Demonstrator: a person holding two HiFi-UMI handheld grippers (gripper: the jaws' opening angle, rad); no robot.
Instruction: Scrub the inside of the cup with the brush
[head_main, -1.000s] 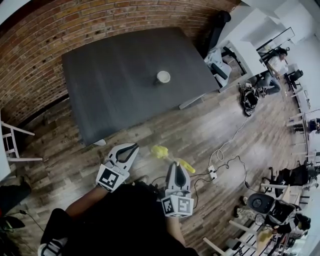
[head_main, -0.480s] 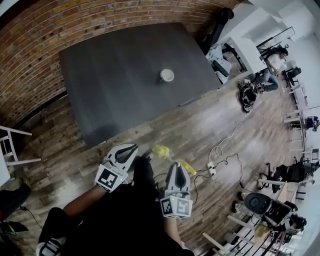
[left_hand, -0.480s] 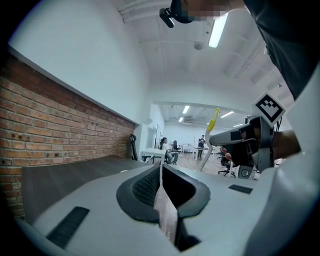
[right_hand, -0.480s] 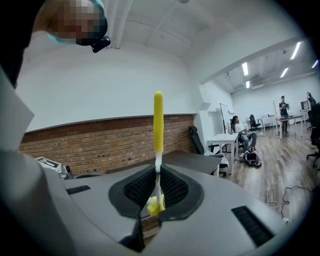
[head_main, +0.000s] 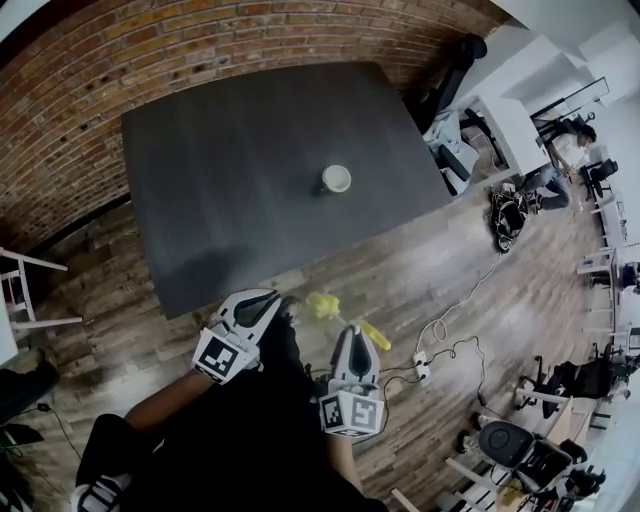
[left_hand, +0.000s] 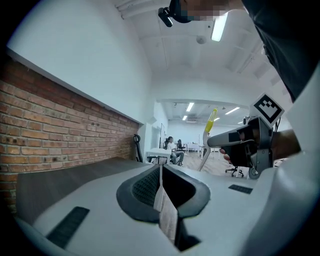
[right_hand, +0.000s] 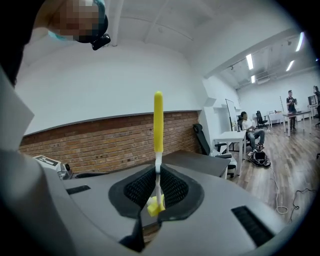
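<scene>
A white cup (head_main: 335, 179) stands upright on the dark table (head_main: 230, 170), well beyond both grippers. My right gripper (head_main: 352, 338) is shut on the thin white stem of a yellow brush (head_main: 321, 304), whose head juts left in front of the jaws in the head view. In the right gripper view the brush's yellow handle (right_hand: 158, 122) rises straight up from the right gripper (right_hand: 158, 179). My left gripper (head_main: 262, 300) is shut with nothing held. The left gripper (left_hand: 161, 172) shows its jaws pressed together, with the right gripper (left_hand: 248, 141) and the brush (left_hand: 210, 122) off to its right.
A brick wall (head_main: 150, 60) runs behind the table. A white chair (head_main: 25, 290) stands at the left. Cables and a power strip (head_main: 424, 368) lie on the wooden floor at the right. Desks, office chairs and a seated person (head_main: 545, 175) are farther right.
The table and cup have come closer and lower in the head view. Both grippers moved forward together toward the table's near edge, both still shut.
</scene>
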